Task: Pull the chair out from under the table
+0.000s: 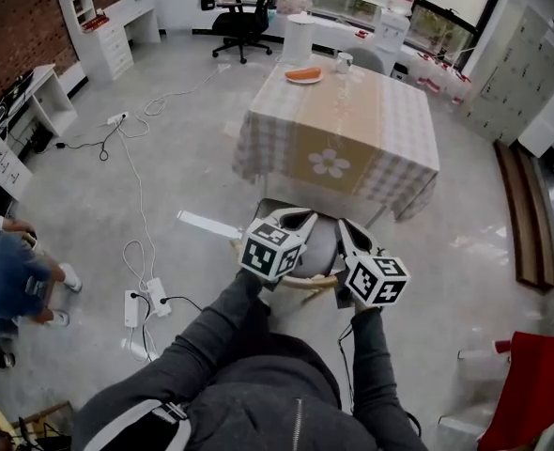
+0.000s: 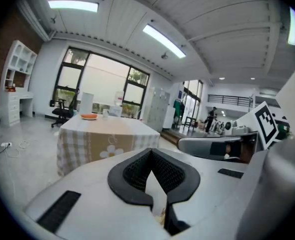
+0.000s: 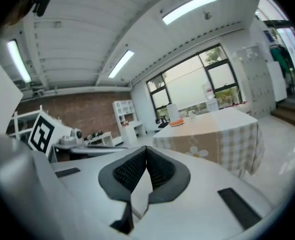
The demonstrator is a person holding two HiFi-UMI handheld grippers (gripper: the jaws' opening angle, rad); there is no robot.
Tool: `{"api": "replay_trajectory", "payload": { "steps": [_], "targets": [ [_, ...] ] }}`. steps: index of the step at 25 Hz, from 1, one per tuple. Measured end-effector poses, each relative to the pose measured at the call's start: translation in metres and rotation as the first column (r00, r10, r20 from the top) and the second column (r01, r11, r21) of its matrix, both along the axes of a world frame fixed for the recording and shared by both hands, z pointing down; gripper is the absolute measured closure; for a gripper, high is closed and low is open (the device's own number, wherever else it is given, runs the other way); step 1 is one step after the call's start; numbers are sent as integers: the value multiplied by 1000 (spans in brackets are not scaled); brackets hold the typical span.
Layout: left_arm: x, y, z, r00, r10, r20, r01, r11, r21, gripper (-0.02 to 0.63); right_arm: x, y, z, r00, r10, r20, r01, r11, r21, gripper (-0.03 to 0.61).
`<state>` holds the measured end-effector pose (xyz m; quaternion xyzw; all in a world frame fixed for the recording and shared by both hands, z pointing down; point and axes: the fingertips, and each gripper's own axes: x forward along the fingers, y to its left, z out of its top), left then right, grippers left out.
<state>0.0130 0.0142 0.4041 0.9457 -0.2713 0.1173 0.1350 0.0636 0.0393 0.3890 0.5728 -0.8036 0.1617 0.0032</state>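
Observation:
The table (image 1: 338, 125), under a checkered cloth with a flower print, stands in the middle of the room. The chair (image 1: 320, 244), with a grey seat and a curved wooden back, stands on the floor just before the table's near edge. My left gripper (image 1: 302, 218) and right gripper (image 1: 344, 225) hover side by side over the chair, pointing toward the table. Both are shut with nothing between the jaws. The left gripper (image 2: 155, 184) faces the table (image 2: 107, 134) in the left gripper view. In the right gripper view the right gripper (image 3: 145, 180) looks level at the table (image 3: 212, 134).
White cables and power strips (image 1: 142, 305) trail across the floor at the left. A person (image 1: 14, 275) crouches at the left edge. A black office chair (image 1: 242, 22) stands at the back. A plate with orange food (image 1: 303, 75) lies on the table. A red object (image 1: 530, 383) sits at the lower right.

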Motion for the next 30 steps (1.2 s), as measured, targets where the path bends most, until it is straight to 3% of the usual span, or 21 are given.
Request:
{"api": "replay_trajectory", "payload": {
  "steps": [4, 10, 15, 30],
  "targets": [
    [-7, 11, -4, 997, -82, -10, 82, 996, 31, 604, 17, 30, -18, 973, 201, 115, -210, 975, 76, 566],
    [-15, 22, 3, 989, -146, -13, 147, 986, 81, 604, 29, 57, -5, 934, 353, 46, -356, 929, 100, 566],
    [-3, 39, 1, 993, -109, -42, 113, 988, 106, 604, 27, 65, -17, 926, 379, 7, -373, 909, 187, 566],
    [13, 70, 6, 999, 13, -30, -9, 993, 115, 604, 17, 67, -11, 940, 341, 0, -336, 925, 178, 567]
  ]
}}
